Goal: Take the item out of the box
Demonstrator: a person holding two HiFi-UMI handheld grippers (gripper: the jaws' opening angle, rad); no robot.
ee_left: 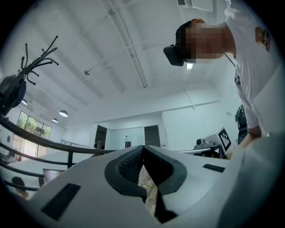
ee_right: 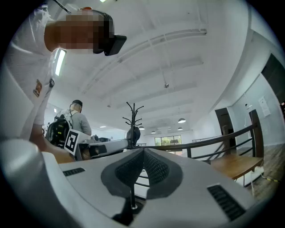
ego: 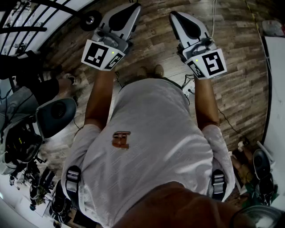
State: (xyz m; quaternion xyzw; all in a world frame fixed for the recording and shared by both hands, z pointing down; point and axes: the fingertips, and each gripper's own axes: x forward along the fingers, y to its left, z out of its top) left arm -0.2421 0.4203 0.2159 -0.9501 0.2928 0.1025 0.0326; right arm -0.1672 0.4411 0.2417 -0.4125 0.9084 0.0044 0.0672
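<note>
Standing person seen from above, white shirt [ego: 151,147], both forearms held out over a wood-plank floor [ego: 240,89]. Left gripper [ego: 132,10] is raised ahead of the body, pointing away and a little above level; its marker cube [ego: 101,54] faces the head camera. In the left gripper view the two dark ribbed pads [ee_left: 130,165] meet at their tips, jaws pressed together with nothing caught between them; only a sliver of floor shows through the gap lower down. Right gripper [ego: 176,16] is held alongside, well apart from the left, at much the same tilt. The right gripper view shows its jaws likewise closed tip to tip and empty, with the pole of a black coat rack [ee_right: 133,119] visible behind the gap. A dark railing [ee_right: 222,140] runs across the right gripper view past a wooden surface [ee_right: 238,164]. A second person with a backpack [ee_right: 76,118] stands in the distance. A grey chair [ego: 55,116] sits to the left of the person in the head view, and a white table edge [ego: 274,89] runs along the right. The box and its item cannot be found in any view.
</note>
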